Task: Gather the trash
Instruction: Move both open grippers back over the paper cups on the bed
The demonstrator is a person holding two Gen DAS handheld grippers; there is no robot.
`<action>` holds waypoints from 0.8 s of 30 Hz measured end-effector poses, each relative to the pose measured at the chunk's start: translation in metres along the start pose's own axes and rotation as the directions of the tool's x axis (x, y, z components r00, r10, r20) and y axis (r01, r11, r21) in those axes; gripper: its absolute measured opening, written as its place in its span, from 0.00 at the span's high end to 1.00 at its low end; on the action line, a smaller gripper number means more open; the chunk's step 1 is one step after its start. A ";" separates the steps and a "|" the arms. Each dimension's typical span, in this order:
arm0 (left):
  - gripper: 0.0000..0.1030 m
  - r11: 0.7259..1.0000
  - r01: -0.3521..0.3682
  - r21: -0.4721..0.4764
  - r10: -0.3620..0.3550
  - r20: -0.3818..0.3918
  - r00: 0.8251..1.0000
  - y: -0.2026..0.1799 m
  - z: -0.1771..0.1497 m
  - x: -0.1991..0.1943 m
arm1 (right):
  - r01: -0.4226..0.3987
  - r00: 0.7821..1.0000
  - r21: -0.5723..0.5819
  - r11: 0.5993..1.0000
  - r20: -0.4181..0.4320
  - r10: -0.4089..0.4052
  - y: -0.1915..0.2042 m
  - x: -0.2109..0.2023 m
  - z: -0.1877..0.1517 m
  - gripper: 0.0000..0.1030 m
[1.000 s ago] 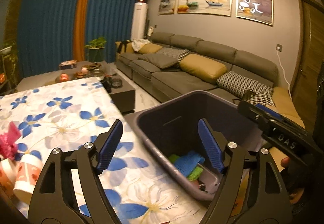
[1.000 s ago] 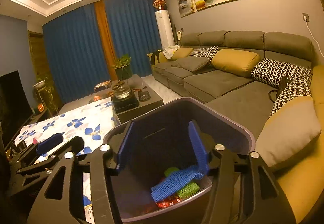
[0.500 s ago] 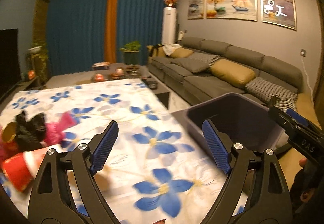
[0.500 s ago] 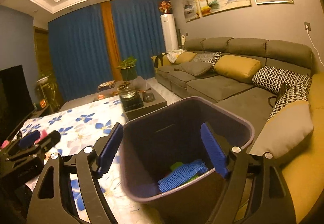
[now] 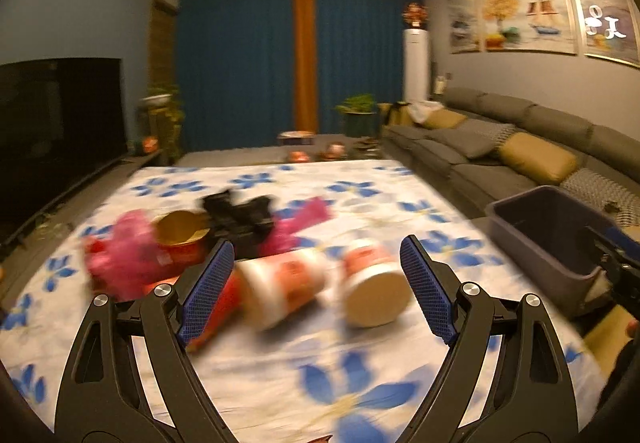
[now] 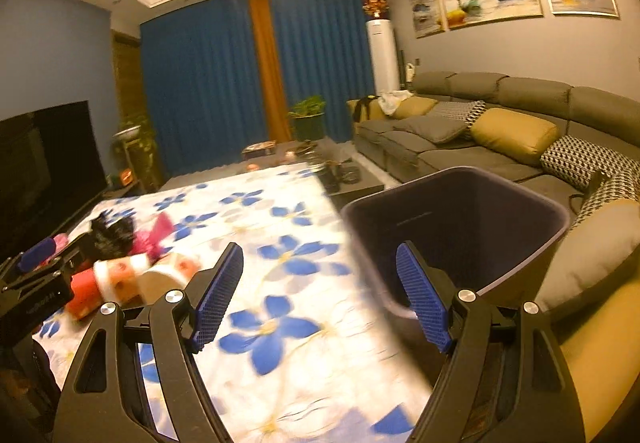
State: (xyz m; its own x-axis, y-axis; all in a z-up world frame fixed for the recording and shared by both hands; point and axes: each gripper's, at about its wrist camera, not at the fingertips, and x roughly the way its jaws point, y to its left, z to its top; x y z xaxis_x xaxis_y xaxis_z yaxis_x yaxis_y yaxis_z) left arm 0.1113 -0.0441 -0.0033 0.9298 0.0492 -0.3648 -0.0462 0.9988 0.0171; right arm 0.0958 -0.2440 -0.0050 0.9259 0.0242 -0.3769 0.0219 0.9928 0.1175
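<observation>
A pile of trash lies on the flowered tablecloth [image 5: 280, 383]: two tipped paper cups [image 5: 368, 283], a red cup [image 5: 180, 239], pink wrappers [image 5: 128, 259] and a black crumpled piece [image 5: 240, 215]. My left gripper [image 5: 316, 291] is open and empty, just short of the cups. The dark bin [image 6: 460, 227] stands off the table's right edge; it also shows in the left wrist view [image 5: 552, 231]. My right gripper [image 6: 320, 299] is open and empty, over the table edge beside the bin. The pile shows at its left [image 6: 124, 271].
A grey sofa [image 6: 500, 131] with yellow and patterned cushions runs along the right wall behind the bin. A low coffee table [image 6: 340, 179] with small items stands beyond the table. A TV [image 5: 56, 115] is at the left.
Both grippers have swung left, away from the bin and toward the table. The left gripper now faces the trash pile. Both stay open.
</observation>
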 end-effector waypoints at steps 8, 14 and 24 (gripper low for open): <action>0.19 0.993 -0.111 -0.041 0.111 -0.001 0.994 0.062 -0.021 -0.024 | -0.054 0.999 -0.102 0.993 -0.012 0.053 0.062 0.001 -0.019 0.25; 0.19 0.987 -0.142 -0.070 0.141 -0.018 0.990 0.091 -0.032 -0.024 | -0.079 0.997 -0.148 0.986 -0.021 0.077 0.088 0.004 -0.024 0.25; 0.20 0.987 -0.117 -0.106 0.110 -0.069 0.992 0.100 -0.037 0.002 | -0.083 0.996 -0.172 0.982 -0.045 0.076 0.096 0.020 -0.029 0.25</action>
State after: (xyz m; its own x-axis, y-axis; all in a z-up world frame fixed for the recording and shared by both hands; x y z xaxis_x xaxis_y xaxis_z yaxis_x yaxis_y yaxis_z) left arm 0.0953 0.0561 -0.0369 0.8917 0.1591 -0.4237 -0.1934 0.9803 -0.0390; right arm 0.1052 -0.1444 -0.0279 0.9069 0.1051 -0.4081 -0.1200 0.9927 -0.0111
